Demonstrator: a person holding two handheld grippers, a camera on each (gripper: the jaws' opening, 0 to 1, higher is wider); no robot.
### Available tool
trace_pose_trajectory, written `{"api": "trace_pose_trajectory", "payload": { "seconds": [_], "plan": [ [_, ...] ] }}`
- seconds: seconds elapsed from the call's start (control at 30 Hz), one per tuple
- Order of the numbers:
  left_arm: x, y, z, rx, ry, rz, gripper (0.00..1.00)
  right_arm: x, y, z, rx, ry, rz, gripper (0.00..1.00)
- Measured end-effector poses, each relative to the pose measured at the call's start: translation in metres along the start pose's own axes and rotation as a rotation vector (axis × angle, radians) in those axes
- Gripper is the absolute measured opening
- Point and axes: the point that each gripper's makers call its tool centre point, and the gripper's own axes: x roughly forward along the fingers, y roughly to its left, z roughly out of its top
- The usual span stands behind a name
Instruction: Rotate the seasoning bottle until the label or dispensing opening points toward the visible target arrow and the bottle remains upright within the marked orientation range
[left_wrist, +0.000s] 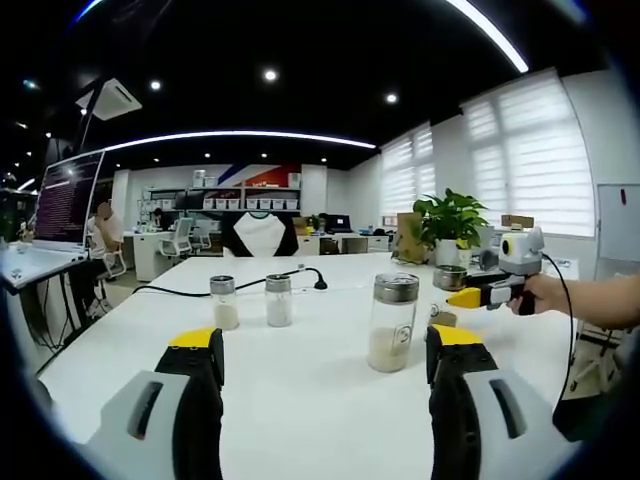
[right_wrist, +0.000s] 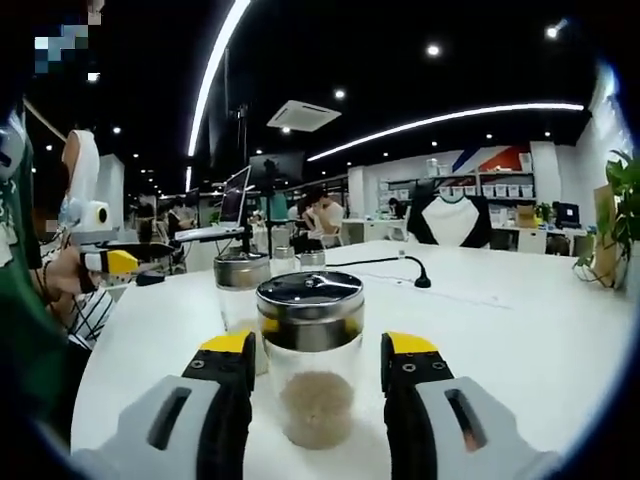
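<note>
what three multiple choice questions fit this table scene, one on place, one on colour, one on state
1. Where is the steel-lidded glass seasoning jar? A on the white table, between the right gripper's open jaws; B on a shelf; C on the floor
2. Colour of its jaw tips? A red; B yellow; C blue
3. The jar's state? A tipped over; B lidless; C upright, lidded

A, it stands on the table with a jaw either side; B, both tips are yellow; C, it stands straight, capped.

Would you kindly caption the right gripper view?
Open hand-held gripper straddling an upright glass seasoning bottle on a white table.
</note>
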Motion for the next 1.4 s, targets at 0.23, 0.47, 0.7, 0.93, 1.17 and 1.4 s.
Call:
{"api": "trace_pose_trajectory", "payload": {
  "seconds": [0.23, 0.47, 0.7, 0.93, 1.17, 1.4],
  "plan": [
    [0.000, -0.001, -0.001, -0.002, 0.001, -0.004, 0.88, -0.007, -0.005, 0.001, -0.016, -0.017, -0.139, 0.56],
    [0.001, -0.003, -0.002, -0.003, 0.003, -0.011, 0.88, -0.011, -0.002, -0.005, 0.018, -0.025, -0.272, 0.57],
    [0.000, -0.007, -0.002, -0.006, 0.002, -0.022, 0.88, -0.011, 0.002, 0.002, 0.069, -0.061, -0.382, 0.58],
    [-0.001, -0.009, -0.003, -0.007, 0.004, -0.029, 0.88, -0.006, -0.006, -0.001, 0.093, -0.050, -0.551, 0.53],
    [-0.006, -0.004, 0.005, 0.009, -0.012, -0.033, 0.88, 0.003, -0.015, 0.011, 0.103, -0.091, -0.609, 0.51],
    [-0.008, -0.007, 0.010, 0.023, -0.020, -0.041, 0.89, 0.007, -0.018, 0.011, 0.069, -0.073, -0.626, 0.43]
  ]
}}
